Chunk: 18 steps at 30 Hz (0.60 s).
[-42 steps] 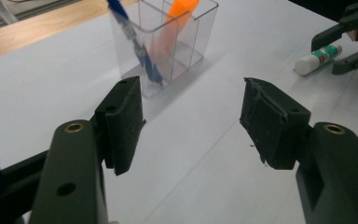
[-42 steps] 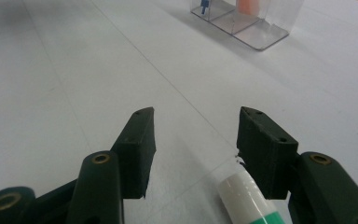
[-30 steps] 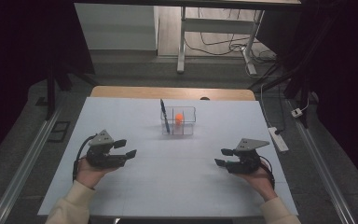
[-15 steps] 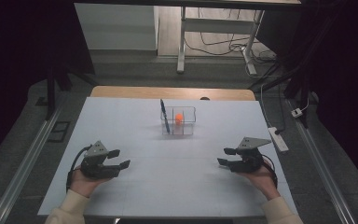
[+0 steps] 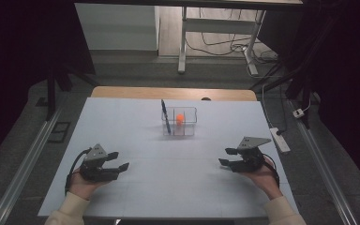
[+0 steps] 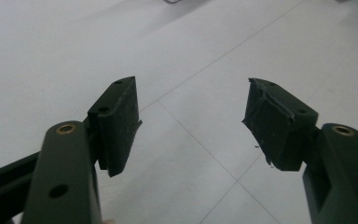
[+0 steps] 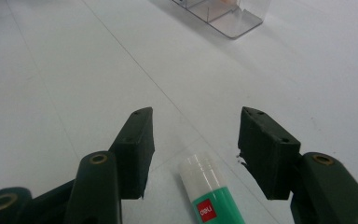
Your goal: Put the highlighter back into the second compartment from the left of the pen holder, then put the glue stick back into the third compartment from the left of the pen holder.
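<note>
**Glue stick between open jaws, not yet gripped**

Near the table's right edge, the right tool hangs with its jaws apart, and the green-and-white plastic glue stick lies flat on the table between them, untouched. Towards the near left corner, the left tool is open too, with bare table beneath. The clear plastic organiser box stands near the far edge. Judging from here, the round stick could roll or squirt out if the jaws close off-centre or catch its smooth cap.
</note>
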Each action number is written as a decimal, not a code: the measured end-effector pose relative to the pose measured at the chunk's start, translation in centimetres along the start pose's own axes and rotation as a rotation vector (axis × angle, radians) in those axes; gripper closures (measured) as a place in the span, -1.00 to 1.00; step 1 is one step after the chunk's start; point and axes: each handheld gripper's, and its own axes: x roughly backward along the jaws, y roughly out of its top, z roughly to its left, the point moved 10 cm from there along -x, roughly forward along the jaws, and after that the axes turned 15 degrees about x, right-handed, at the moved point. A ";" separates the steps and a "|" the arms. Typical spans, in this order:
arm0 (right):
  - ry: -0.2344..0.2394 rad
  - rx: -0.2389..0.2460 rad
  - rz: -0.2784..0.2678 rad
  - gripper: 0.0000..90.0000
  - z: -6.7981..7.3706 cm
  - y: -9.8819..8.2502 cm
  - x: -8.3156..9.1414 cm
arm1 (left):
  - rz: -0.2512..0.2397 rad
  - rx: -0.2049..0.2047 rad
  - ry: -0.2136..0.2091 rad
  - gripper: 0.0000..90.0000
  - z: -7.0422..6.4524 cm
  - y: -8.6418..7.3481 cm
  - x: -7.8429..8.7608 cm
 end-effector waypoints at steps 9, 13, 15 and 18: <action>0.022 0.043 0.055 -0.01 0.0 0.3 0.3 | 0.000 0.000 -0.017 -0.25 -0.1 0.0 -0.1; 0.030 0.057 0.107 -0.01 -0.2 0.1 0.2 | 0.008 -0.004 -0.016 -0.26 -0.2 -0.1 -0.2; 0.032 0.065 0.129 -0.02 -0.3 0.0 0.2 | 0.010 -0.005 -0.013 -0.27 -0.2 -0.1 -0.3; 0.041 0.073 0.153 -0.02 -0.4 0.0 0.1 | 0.011 -0.006 -0.013 -0.27 -0.2 -0.2 -0.3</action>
